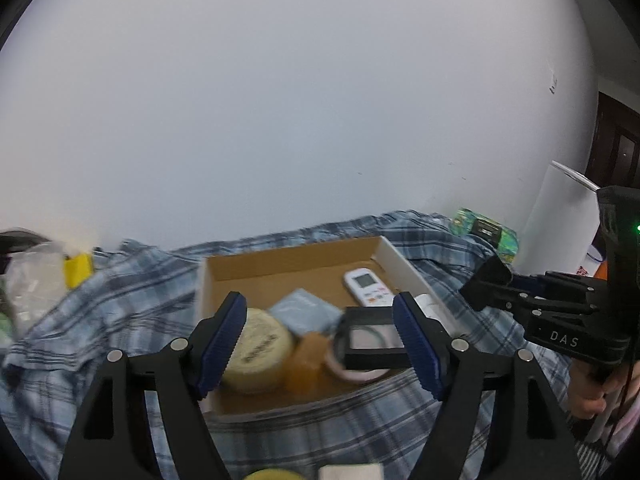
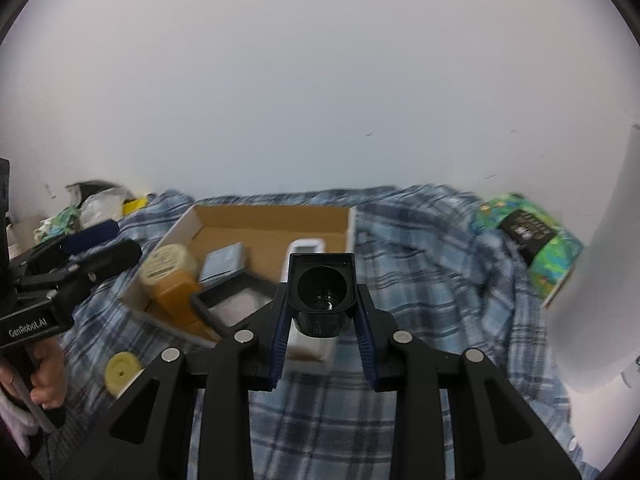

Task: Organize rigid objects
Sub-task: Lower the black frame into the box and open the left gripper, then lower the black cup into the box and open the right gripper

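A: What is the right gripper (image 2: 322, 312) carrying?

B: A black cup (image 2: 322, 290), clamped between the blue pads (image 2: 279, 328), its open mouth tipped back toward the camera so you look down the bore. Its long axis runs roughly along the fingers.

A: And where is it relative to the box (image 2: 182, 226)?

B: Held up in the air, just short of the box's near right corner, as far as the right wrist view lets me judge. The box lies ahead and a little left of the cup, so I'd guess the coming move is a short carry forward and left, then a release.

A: What's already in the box?

B: A round cream tin (image 1: 258, 350) at the near left, an amber block (image 1: 306, 362) touching it, a grey-blue pad (image 1: 306, 310) behind those, a black frame (image 1: 370, 338) near the middle, a pinkish ring (image 1: 352, 374) partly under the frame, and a white remote (image 1: 368, 288) toward the far right. The far left part of the floor looks bare, the likeliest landing spot in my view.

A: The left gripper (image 1: 320, 344)?

B: Spread wide with nothing between its fingers, hovering over the box's near edge. It's closer to the box, but it isn't holding the cup.

A: Anything outside the box?

B: A yellow disc (image 2: 121, 372) on the plaid cloth (image 2: 420, 280) just outside the box's near left, and a green packet (image 2: 528, 236) well off to the box's right
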`<state>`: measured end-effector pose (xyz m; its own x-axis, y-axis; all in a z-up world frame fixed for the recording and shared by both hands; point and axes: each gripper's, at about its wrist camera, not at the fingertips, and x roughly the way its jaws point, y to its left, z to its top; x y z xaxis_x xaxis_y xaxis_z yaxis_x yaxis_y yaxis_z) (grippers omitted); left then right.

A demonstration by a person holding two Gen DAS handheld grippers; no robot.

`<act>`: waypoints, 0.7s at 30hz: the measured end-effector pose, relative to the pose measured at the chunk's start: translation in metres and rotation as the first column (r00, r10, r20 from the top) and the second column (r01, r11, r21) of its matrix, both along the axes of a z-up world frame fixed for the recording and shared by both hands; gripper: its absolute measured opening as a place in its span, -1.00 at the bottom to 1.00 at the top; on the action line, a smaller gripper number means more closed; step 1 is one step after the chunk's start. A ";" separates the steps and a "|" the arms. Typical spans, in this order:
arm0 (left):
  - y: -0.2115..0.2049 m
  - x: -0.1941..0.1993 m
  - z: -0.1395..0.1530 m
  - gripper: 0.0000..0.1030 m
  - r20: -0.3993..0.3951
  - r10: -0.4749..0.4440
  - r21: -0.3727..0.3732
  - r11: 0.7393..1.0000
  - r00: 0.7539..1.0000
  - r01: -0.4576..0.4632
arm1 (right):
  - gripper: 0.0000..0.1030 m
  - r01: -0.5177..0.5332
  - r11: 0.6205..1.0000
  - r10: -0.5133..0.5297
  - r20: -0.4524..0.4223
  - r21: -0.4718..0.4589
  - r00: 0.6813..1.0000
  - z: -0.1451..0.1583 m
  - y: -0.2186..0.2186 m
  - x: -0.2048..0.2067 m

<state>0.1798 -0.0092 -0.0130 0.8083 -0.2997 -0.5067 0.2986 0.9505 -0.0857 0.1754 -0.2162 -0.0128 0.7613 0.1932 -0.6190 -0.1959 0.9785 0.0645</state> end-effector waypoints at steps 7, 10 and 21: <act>0.031 -0.019 -0.009 0.53 -0.011 0.017 -0.036 0.999 1.000 -0.018 | -0.43 -0.076 0.996 0.080 -0.110 0.037 0.991 -0.012 0.029 0.003; 0.040 -0.018 -0.014 0.58 -0.025 0.030 -0.053 0.998 0.999 -0.031 | -0.43 -0.087 0.996 0.085 -0.109 -0.012 0.990 -0.018 0.043 0.005; 0.053 -0.017 -0.020 0.58 -0.025 0.040 -0.102 0.994 0.999 -0.043 | -0.43 -0.069 0.996 0.058 -0.157 -0.060 0.986 -0.039 0.059 0.030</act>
